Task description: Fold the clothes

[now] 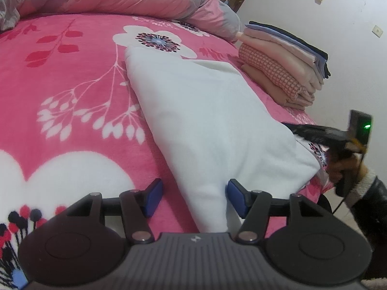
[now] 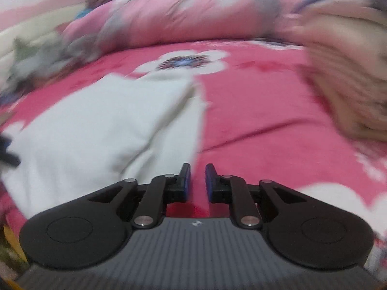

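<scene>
1. Left gripper [image 1: 192, 199]: jaws wide, astride the white cloth's [image 1: 208, 120] near corner, pads not pressing. Folded stack [image 1: 285, 67] far right.
2. Right gripper [image 2: 197, 181]: jaws narrow, empty; cloth just left. Blurred view.
3. Step, as judged: mid-fold. Next: pinch the corners.

Folded stack [image 1: 287, 65] blocks right; bedspread [image 1: 72, 77] left free.

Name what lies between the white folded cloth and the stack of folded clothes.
Only bare pink floral blanket, seen in the left wrist view.
</scene>
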The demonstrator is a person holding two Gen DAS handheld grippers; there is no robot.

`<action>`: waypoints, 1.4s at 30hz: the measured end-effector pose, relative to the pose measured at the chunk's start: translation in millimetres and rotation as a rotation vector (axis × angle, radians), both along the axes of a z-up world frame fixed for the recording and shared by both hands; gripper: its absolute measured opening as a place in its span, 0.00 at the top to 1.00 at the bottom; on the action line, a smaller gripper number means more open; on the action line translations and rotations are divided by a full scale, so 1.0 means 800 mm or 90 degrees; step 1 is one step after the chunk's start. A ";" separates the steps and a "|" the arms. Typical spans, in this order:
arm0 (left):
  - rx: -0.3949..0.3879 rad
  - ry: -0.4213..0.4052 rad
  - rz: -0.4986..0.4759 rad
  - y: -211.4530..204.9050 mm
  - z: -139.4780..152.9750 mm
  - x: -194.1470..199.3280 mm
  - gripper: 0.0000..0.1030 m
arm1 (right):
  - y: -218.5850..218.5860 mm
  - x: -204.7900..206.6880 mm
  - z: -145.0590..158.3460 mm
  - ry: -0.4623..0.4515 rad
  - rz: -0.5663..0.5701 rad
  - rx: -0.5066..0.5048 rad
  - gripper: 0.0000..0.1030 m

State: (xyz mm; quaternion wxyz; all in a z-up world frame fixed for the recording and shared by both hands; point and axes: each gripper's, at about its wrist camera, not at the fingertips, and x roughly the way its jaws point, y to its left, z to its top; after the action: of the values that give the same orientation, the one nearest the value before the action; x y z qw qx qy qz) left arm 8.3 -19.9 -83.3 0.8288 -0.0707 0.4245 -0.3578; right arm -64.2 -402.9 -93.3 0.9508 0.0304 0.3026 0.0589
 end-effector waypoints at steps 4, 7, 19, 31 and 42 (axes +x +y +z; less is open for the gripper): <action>0.000 0.002 0.012 -0.001 0.001 -0.002 0.41 | 0.025 -0.013 0.045 -0.081 0.062 0.015 0.89; 0.000 0.000 0.021 -0.002 0.001 -0.004 0.41 | 0.066 -0.006 0.050 -0.092 0.153 0.003 0.90; -0.031 -0.014 0.033 0.004 -0.007 -0.014 0.38 | 0.089 0.022 0.069 -0.017 0.095 -0.065 0.76; -0.059 -0.027 0.015 0.013 -0.013 -0.018 0.38 | 0.078 0.195 0.006 0.073 -0.042 -0.154 0.80; -0.080 -0.043 -0.006 0.020 -0.020 -0.022 0.38 | 0.107 0.238 0.027 0.087 0.051 -0.056 0.85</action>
State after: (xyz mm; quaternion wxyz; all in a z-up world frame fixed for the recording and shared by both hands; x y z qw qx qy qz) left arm -9.1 -3.8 -99.6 0.8347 -0.1082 0.3736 -0.3898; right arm 126.4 -317.4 -71.9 0.9251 -0.0198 0.3703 0.0812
